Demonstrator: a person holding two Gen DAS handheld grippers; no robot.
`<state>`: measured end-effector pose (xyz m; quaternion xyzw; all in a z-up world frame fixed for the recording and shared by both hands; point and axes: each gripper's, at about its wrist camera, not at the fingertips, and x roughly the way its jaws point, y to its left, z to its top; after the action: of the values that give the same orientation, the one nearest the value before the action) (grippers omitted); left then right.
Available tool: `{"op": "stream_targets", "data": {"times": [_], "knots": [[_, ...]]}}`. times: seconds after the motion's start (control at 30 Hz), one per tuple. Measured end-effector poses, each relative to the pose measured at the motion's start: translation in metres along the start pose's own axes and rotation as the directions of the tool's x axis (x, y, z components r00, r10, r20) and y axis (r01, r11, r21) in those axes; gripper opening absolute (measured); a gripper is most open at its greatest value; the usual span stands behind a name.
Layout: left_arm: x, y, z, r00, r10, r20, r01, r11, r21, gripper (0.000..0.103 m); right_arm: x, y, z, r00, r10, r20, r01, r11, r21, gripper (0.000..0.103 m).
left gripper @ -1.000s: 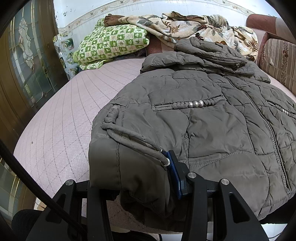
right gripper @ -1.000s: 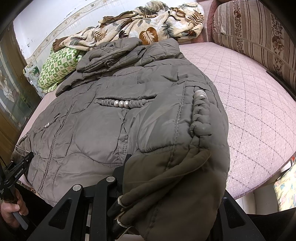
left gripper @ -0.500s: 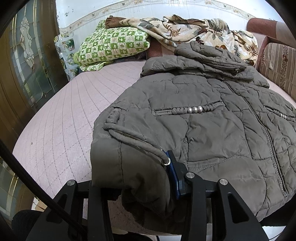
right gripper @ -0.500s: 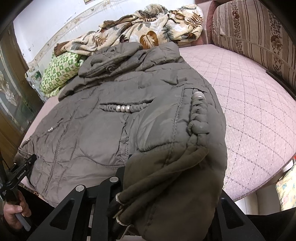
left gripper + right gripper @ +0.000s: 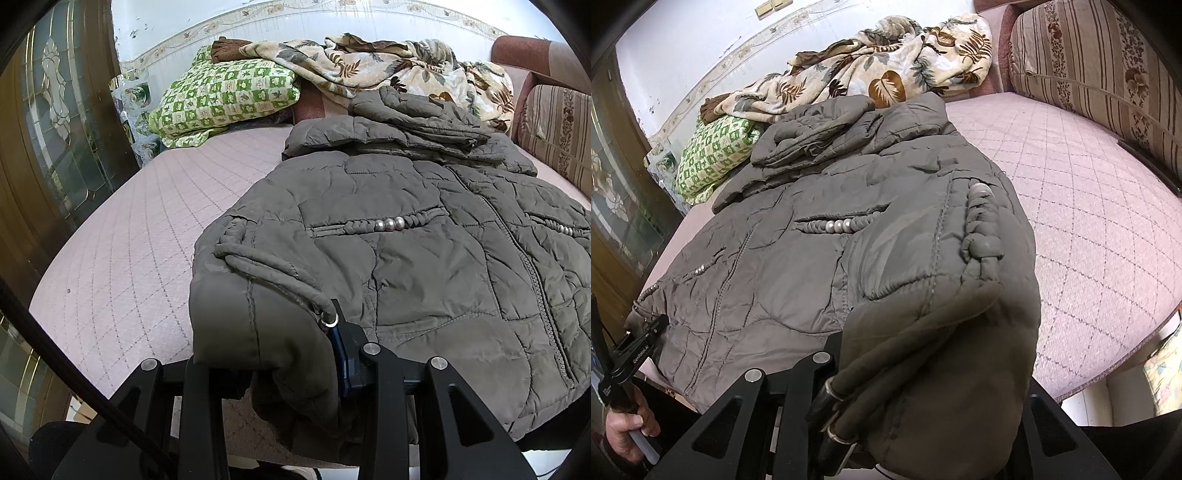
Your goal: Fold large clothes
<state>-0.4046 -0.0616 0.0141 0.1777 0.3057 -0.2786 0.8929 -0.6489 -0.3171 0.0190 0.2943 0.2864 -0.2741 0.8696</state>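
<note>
A large olive-grey padded jacket lies front up on the pink quilted bed, hood folded at the far end. My left gripper has the jacket's near left hem corner bunched between its fingers, with the jaws closing on the cloth. A drawcord with a metal ring rests against the blue pad of the right-hand finger. In the right wrist view the jacket fills the middle, and my right gripper is shut on its near right hem corner. That cloth hides the right-hand finger. The left gripper shows at the far left.
A green checked pillow and a leaf-print blanket lie at the head of the bed. A striped cushion lines the right side. A wooden glass-panelled door stands left. A hand holds the left gripper's handle.
Both pairs of jaws have narrowed on the hem corners. The cloth is bunched a little tighter between the fingers. The jacket itself lies where it did.
</note>
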Motion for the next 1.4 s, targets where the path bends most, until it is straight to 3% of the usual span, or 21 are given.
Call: {"op": "stream_targets", "data": {"times": [0.97,1.23,1.4], "knots": [[-0.001,0.0,0.0,1.0,-0.002,0.002,0.002,1.0,-0.001,0.033,-0.006,-0.001,0.003,1.0,0.0,0.01,0.0,1.0,-0.007,0.026],[-0.014,0.0,0.0,1.0,-0.011,0.021,0.011,1.0,-0.001,0.032,-0.017,0.002,0.004,0.999,0.0,0.04,0.0,1.0,-0.018,0.026],[-0.039,0.003,0.008,0.996,-0.012,0.09,0.013,1.0,-0.007,0.031,-0.037,0.008,0.01,0.994,0.02,0.104,-0.016,0.999,-0.039,0.026]]}}
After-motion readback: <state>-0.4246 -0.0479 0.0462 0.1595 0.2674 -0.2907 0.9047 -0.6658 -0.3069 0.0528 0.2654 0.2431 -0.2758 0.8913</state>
